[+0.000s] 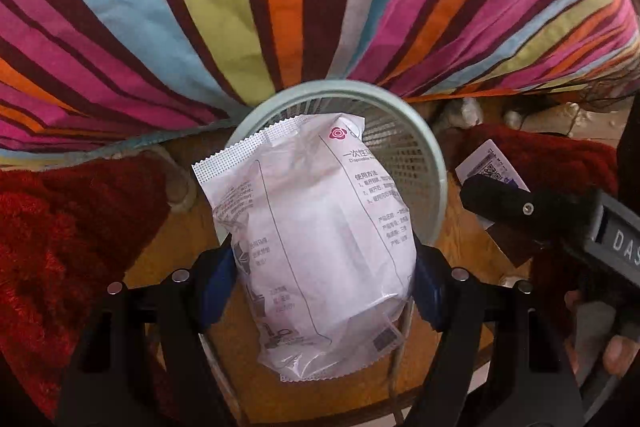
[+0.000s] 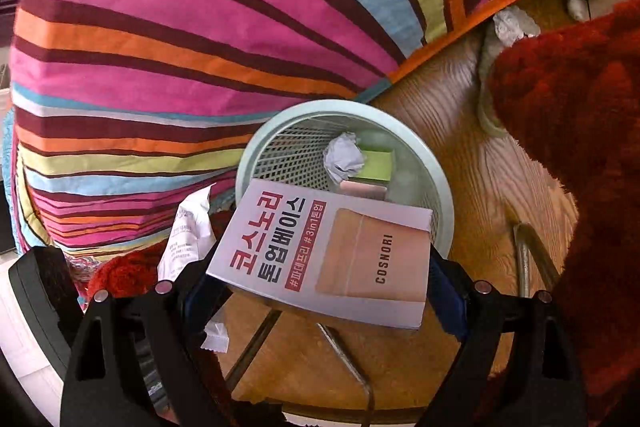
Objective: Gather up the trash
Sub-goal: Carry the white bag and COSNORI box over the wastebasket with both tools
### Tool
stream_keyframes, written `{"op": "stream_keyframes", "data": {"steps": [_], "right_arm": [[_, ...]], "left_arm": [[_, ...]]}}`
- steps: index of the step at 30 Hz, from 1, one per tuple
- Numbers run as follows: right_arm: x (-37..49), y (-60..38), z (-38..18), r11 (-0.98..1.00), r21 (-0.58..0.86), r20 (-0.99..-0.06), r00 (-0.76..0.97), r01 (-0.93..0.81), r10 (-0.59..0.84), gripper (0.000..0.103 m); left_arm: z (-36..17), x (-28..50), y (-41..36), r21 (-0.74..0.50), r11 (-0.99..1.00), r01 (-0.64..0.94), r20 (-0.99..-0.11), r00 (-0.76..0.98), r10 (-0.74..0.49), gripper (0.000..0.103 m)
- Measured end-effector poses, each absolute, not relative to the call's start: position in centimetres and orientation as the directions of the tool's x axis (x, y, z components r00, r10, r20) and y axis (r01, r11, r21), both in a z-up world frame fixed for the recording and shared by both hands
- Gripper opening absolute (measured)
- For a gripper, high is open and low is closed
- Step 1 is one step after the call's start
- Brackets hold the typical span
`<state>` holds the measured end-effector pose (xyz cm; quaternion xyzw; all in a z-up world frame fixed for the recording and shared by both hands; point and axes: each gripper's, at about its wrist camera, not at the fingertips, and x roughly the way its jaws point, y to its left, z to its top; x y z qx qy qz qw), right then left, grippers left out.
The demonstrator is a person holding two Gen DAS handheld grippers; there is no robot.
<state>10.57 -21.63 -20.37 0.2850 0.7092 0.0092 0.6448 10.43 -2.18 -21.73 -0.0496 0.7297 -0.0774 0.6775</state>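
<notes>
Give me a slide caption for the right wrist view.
Right hand-held gripper holding a cosmetics box over the mesh bin.

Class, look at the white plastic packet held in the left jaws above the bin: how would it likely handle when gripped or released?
The white packet looks soft and puffy, so it probably squashes under the left gripper. Its glossy film may be slippery. It seems light, likely dropping gently into the mesh bin.
</notes>
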Motion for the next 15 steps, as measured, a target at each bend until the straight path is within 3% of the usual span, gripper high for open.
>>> {"op": "stream_keyframes", "data": {"steps": [15], "right_arm": [[11.8,-21.1,-26.0,0.851,0.300,-0.895,-0.183,0.431,0.408,0.084]], "left_arm": [[-27.7,10.2,-2.9,-0.178,0.984,0.001,-0.946,-0.276,-0.171,0.072]]}}
